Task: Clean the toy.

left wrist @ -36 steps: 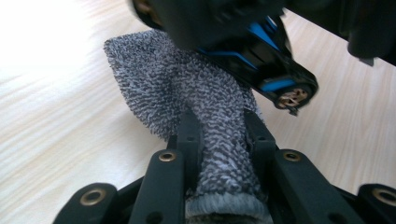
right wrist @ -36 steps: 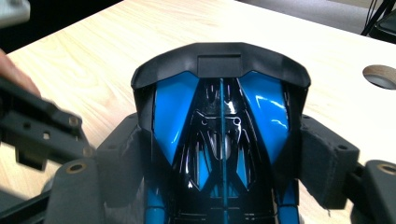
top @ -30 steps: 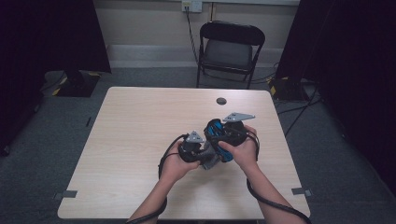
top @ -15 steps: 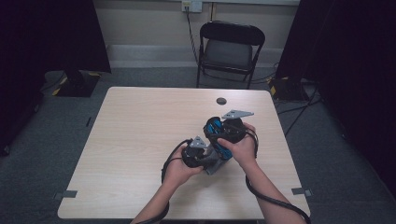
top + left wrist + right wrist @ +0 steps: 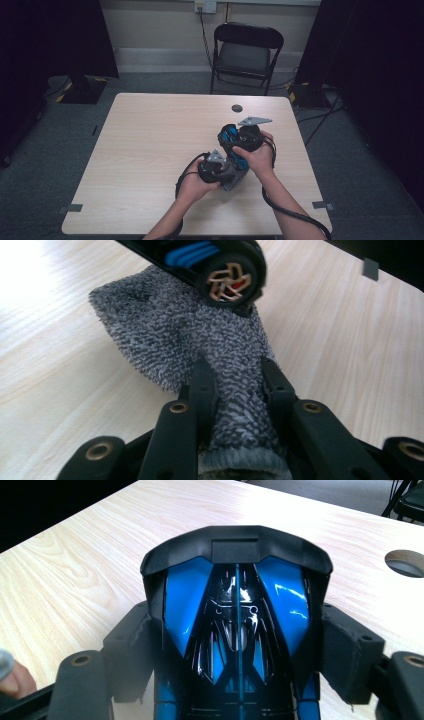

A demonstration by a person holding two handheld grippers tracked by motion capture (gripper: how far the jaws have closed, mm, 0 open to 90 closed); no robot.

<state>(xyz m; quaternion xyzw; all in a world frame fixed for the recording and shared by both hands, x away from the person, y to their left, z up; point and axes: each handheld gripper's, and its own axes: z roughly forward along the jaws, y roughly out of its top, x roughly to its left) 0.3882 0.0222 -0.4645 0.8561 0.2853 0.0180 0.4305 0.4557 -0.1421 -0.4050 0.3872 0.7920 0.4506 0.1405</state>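
The right hand-held gripper [image 5: 234, 142] is clamped on a blue and black toy car [image 5: 235, 625]: in the right gripper view its two jaws press against the car's sides, with the car's black rear wing standing just beyond the jaw tips. The left hand-held gripper [image 5: 231, 172] is clamped on a grey terry cloth [image 5: 200, 345], its jaws drawn close together with a bunched fold of the cloth pinched between them. Ahead of those jaws the cloth spreads out and meets the car, touching it just under a wheel [image 5: 230, 280] with a gold-coloured rim. In the high view the two hand-held grippers sit close together above the table [image 5: 150, 150], the left one just nearer the person than the right, with the cloth [image 5: 239, 177] between them. A round hole [image 5: 237, 108] in the table lies well beyond the right hand-held gripper.
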